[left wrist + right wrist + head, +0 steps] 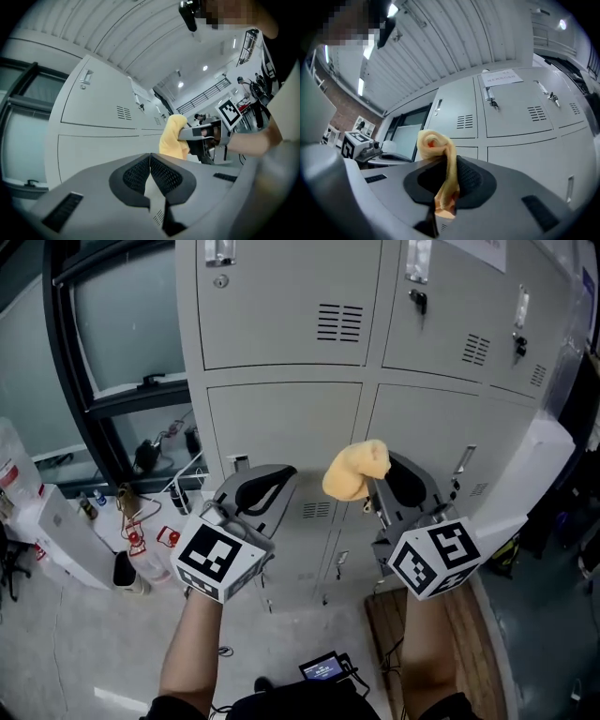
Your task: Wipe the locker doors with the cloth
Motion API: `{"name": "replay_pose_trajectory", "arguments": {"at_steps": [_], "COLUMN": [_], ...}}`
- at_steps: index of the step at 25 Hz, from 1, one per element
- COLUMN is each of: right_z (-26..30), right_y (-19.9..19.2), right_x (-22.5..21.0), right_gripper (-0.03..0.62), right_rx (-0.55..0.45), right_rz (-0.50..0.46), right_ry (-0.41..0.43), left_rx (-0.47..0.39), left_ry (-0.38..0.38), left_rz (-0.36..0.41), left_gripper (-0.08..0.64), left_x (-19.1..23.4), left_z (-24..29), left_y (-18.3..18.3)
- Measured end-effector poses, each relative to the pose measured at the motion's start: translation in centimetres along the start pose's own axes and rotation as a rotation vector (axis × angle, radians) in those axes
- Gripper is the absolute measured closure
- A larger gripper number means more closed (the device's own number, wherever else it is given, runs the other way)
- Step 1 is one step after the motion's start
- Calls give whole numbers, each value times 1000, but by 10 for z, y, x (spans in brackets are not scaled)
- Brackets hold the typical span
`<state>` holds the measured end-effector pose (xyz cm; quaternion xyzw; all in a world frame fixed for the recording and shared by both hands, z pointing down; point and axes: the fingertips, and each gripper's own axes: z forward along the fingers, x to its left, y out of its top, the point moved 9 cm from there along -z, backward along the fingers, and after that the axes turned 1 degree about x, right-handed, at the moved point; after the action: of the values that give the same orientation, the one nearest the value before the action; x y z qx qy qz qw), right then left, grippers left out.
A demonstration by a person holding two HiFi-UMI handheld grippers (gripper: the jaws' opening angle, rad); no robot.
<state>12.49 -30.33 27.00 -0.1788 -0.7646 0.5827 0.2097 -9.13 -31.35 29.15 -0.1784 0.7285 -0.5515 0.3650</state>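
My right claw (446,174) is clamped on the yellow cloth (438,149). A thin strip of the cloth is pinched between the two pads, and the rest stands out past the tips in a rolled knob. The cloth's long axis therefore runs along the claw, near to far, with the bulky end leading.

My left claw (150,169) hangs just left of it at about the same reach. Its pads are pressed together with nothing between them. From there the cloth shows to the right and a little farther out.

Beyond the knob, straight ahead, stand the grey locker doors (281,423). In the head view the cloth lies over the upright seam (367,427) between the left and right doors of the middle row, low on those panels. The vent slots (339,322) of the upper door are well above it. I cannot tell whether the knob touches the metal, but I judge it is just short of it.

What matters for the coming move is that the doors lie dead ahead along the claw's own line, and the right claw carries the cloth. I judge a short push forward would seat the knob on a panel, and the strokes could then run sideways across either door. The empty left claw has no part in the wiping. Off to the far left are the dark-framed window (122,324) and the floor (84,634) below it.
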Motion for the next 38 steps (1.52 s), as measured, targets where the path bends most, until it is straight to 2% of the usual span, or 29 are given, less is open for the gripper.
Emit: {"name": "replay_pose_trajectory", "arguments": {"at_steps": [4,8,13,16,20,23,27,31,34,38], "right_z": [-21,-49,-83,-101,-125,-147,-182,-209,-231,-272], "right_y": [-17,-36,-58,-72,-93,-107,-113,-103,-101,-98], "right_x": [3,-11,-27,-33,-38,-37,-28,4,49,114], "right_gripper": [523,523,523,523,523,523,525,524,523,525], "right_rx": [42,87,133,172,249,299,318,321,332,359], "right_rz": [-77,-38,-3,-1,-61,-109,-78,-82,-70,16], "right_ry": [-23,-71,-55,-24,19,4,-40,-92,-76,-49], "left_rx": [-51,-71,2,53,143,172,173,142,135,123], "left_ry": [-17,-48,-73,-58,-38,-52,-60,-20,14,70], "left_rz": [-31,-46,-20,-44,-61,-35,-15,28,61,-28], "left_gripper": [538,538,538,538,538,538,538,538,540,540], "left_x": [-18,-39,-78,-103,-136,-157,-179,-199,-217,-248], "left_z": [1,-1,2,3,2,-2,-24,-67,-116,-187], "left_y": [-11,-23,-40,-54,-73,-80,-78,-62,-53,-51]}}
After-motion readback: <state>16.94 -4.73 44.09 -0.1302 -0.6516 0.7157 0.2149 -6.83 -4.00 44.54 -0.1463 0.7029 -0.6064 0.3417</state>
